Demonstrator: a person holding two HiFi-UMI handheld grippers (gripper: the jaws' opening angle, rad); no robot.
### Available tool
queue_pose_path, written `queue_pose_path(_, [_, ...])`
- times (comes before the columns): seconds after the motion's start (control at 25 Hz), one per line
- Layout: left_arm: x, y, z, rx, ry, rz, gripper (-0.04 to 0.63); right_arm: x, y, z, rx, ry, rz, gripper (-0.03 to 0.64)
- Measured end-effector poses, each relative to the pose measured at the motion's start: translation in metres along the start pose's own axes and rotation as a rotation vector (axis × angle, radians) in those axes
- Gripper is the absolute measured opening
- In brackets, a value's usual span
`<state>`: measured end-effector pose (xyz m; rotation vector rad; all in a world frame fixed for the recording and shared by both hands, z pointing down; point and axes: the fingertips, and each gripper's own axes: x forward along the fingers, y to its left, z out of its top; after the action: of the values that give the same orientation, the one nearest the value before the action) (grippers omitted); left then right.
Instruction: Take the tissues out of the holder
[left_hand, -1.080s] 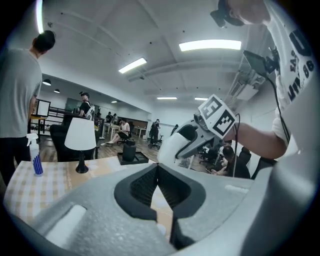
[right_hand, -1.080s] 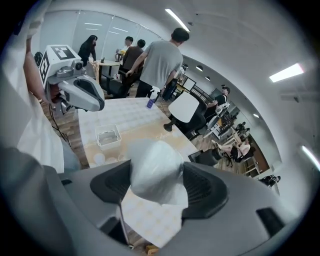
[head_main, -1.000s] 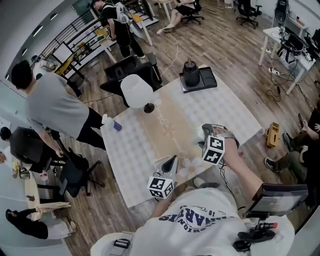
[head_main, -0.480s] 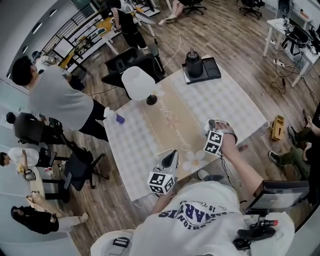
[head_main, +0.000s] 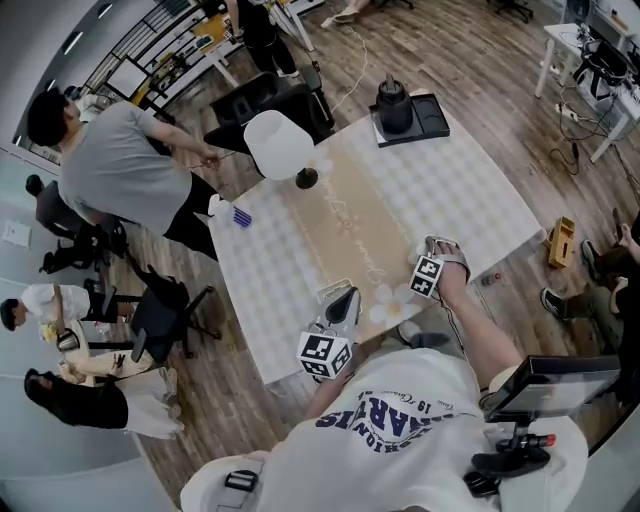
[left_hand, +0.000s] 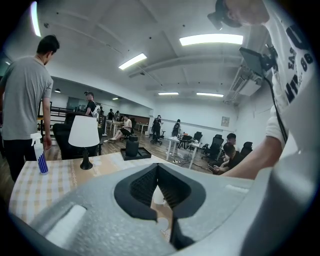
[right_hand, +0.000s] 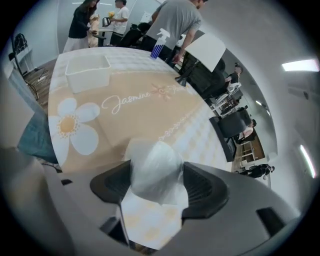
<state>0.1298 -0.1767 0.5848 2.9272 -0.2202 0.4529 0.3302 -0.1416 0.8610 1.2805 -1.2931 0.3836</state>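
Table (head_main: 470, 200) with lamp (head_main: 280, 145), spray bottle (head_main: 231, 213), tray (head_main: 433, 113), holder (right_hand: 89, 72)

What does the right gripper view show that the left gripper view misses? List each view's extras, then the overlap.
Only the right gripper view: a tissue pinched between its jaws, plus a white box and a flower print on the table.
Only the left gripper view: a black jug on a tray, ceiling lights and office chairs.
Both: the lamp, the spray bottle and a person in a grey shirt.
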Motion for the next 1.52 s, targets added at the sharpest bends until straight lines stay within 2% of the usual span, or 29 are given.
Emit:
queue_pose_path(0.16, [-0.004,0.0,-0.002,-0.004,0.007,0.008,0.005,0.011,0.022,0.004,-0.17,0.024,-0.058,0.318])
queue_pose_path(0.24, [-0.006,0.002,-0.005,-0.007,0.003,0.017,0.005,0.013,0.024,0.008,-0.199,0.038,-0.058,0.318])
queue_pose_path(0.68, [-0.017,0.012,-0.006,-0.03,-0.012,0.057,0.005,0.012,0.025,0.009,-0.193,0.043,-0.051,0.318])
queue_pose_path(1.04, [-0.017,0.012,-0.013,-0.026,-0.016,0.052,0.005,0.021,0.028,0.007,-0.192,0.049,-0.037,0.322])
queue_pose_path(1.2, [-0.021,0.012,-0.012,-0.021,-0.019,0.053,0.005,0.021,0.029,0.007,-0.183,0.062,-0.026,0.349])
queue_pose_path(1.32, [-0.025,0.015,-0.011,-0.02,-0.023,0.06,0.005,0.022,0.032,0.007,-0.173,0.081,-0.002,0.419])
queue_pose_path(1.52, [-0.033,0.018,-0.012,-0.022,-0.037,0.073,0.005,0.012,0.03,0.009,-0.16,0.127,0.011,0.428])
